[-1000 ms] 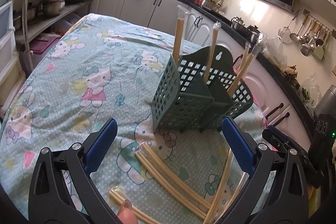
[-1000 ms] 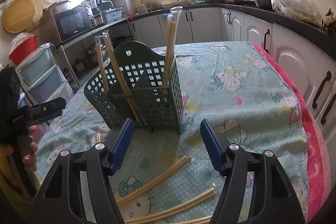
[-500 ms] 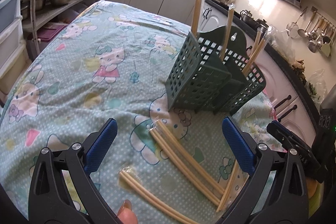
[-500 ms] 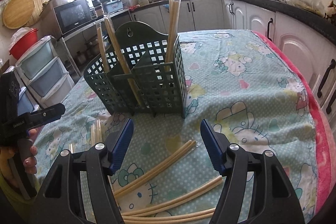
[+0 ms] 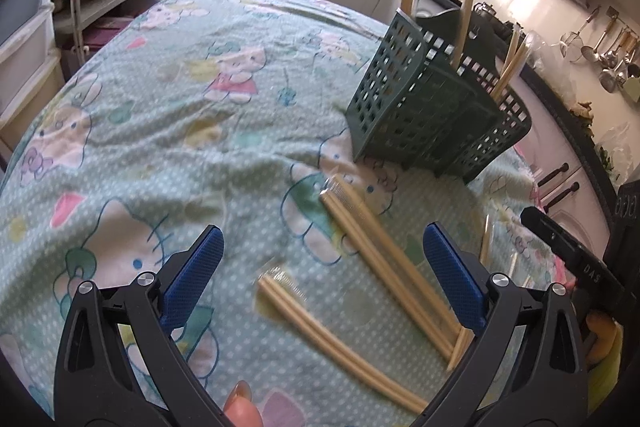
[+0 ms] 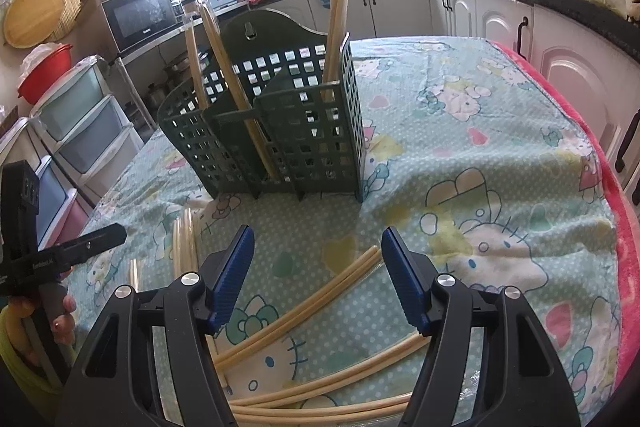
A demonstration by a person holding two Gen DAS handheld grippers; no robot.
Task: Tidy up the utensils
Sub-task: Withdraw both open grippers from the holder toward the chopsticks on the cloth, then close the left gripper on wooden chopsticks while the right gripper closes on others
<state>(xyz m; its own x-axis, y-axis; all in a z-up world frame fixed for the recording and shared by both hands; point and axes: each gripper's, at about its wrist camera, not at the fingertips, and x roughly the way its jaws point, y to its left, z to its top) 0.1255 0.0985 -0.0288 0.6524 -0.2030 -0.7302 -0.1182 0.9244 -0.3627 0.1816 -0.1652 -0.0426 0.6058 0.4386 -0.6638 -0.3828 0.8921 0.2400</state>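
my left tool [image 5: 323,275] stands wide open with nothing between its blue pads [image 5: 192,279]. it points down at the counter [image 5: 168,131], which is covered in a cartoon-cat cloth. a wrapped pair of chopsticks [image 5: 336,343] lies on the cloth right between the fingers, running from near the middle toward the near right. a second wrapped pair [image 5: 384,263] lies just beyond it, slanting the same way, its near end close to the right pad. a third pair [image 5: 476,291] shows only in part at the right finger.

my right tool [image 6: 318,275] is also open, gripping nothing. a pair of chopsticks [image 6: 308,307] lies slanted between its pads, its far tip close to the right pad. more pairs [image 6: 344,383] lie crosswise under the tool's near end, and another [image 6: 186,239] lies to the left.

the green slotted holder [image 6: 280,131] stands upright on the cloth just beyond both tools, with wrapped chopsticks [image 6: 338,27] standing in its compartments.
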